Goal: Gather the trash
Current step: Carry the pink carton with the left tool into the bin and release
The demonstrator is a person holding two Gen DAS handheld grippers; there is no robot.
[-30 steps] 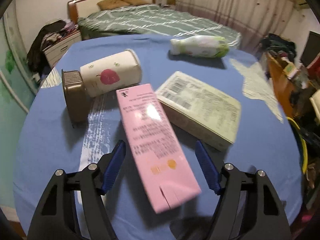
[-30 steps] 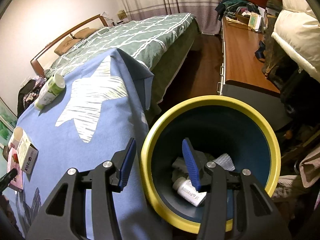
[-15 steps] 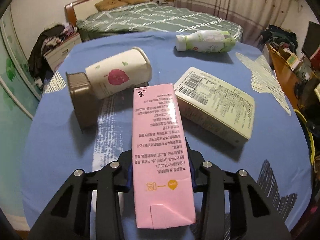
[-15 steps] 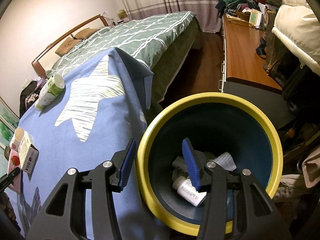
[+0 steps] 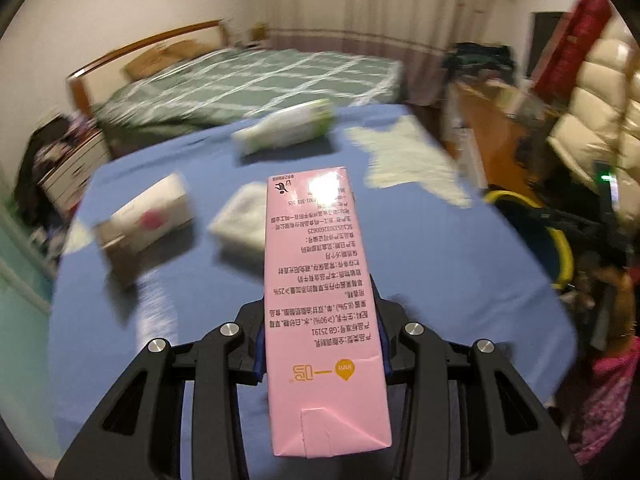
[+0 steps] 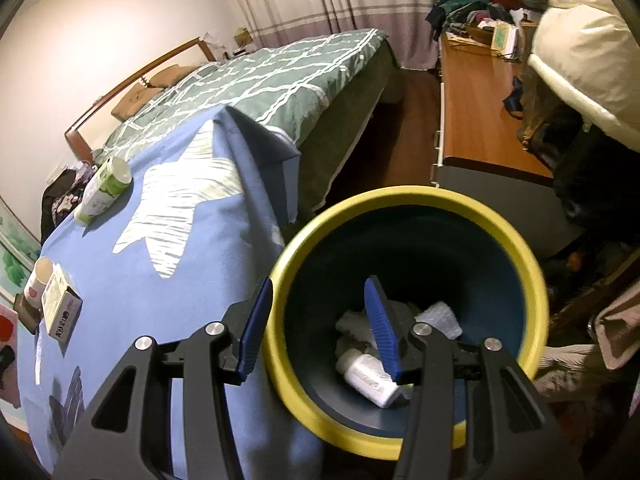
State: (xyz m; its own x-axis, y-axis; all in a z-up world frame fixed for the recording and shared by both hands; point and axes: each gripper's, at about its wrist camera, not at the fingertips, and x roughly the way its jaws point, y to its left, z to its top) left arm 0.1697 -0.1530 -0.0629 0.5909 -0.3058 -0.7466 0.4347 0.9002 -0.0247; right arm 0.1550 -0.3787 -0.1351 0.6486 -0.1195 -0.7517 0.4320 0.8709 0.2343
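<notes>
One item picked: left gripper (image 5: 320, 344) now clamps pink carton (image 5: 320, 280), lifted off the table (image 5: 440, 272), heading binward. Right gripper (image 6: 316, 328) fingers apart, straddling bin (image 6: 404, 200) rim, bin beside table.

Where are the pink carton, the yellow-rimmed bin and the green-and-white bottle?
pink carton (image 5: 324, 280): left wrist view, middle of its printed face.
yellow-rimmed bin (image 6: 404, 200): right wrist view, far part of its yellow rim.
green-and-white bottle (image 6: 105, 188): right wrist view, middle of its body.
</notes>
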